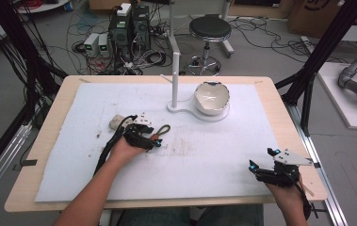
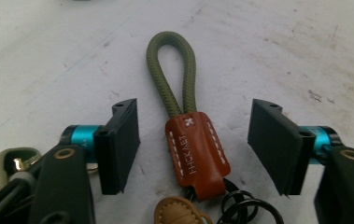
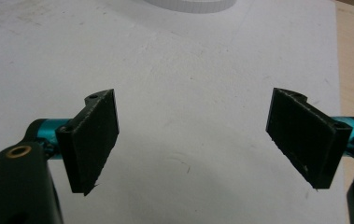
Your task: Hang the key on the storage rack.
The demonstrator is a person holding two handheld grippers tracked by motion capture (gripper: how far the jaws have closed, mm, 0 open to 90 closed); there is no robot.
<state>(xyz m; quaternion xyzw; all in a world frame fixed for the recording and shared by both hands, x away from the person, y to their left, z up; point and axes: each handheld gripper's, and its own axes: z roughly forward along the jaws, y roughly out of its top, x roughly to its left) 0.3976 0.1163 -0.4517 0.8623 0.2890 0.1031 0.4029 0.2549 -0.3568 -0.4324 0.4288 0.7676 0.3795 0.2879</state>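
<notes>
A key fob lies flat on the white mat: an olive rope loop (image 2: 172,65) joined to a brown stitched leather tab (image 2: 198,149), with black split rings (image 2: 244,207) and a tan leather piece (image 2: 179,212) at its near end. In the high view the fob (image 1: 163,131) sits left of the table's middle. My left gripper (image 1: 153,140) is low over it; its jaws (image 2: 195,140) stand on either side of the leather tab with a gap on each side, so they are open. My right gripper (image 1: 262,158) rests near the front right corner, open (image 3: 193,135) over bare mat.
A white bowl (image 1: 211,98) sits on a white stand with an upright post (image 1: 174,89) at the back centre. A small beige object (image 1: 117,123) lies just left of my left hand. The white mat (image 1: 214,160) covers most of the wooden table (image 1: 53,136).
</notes>
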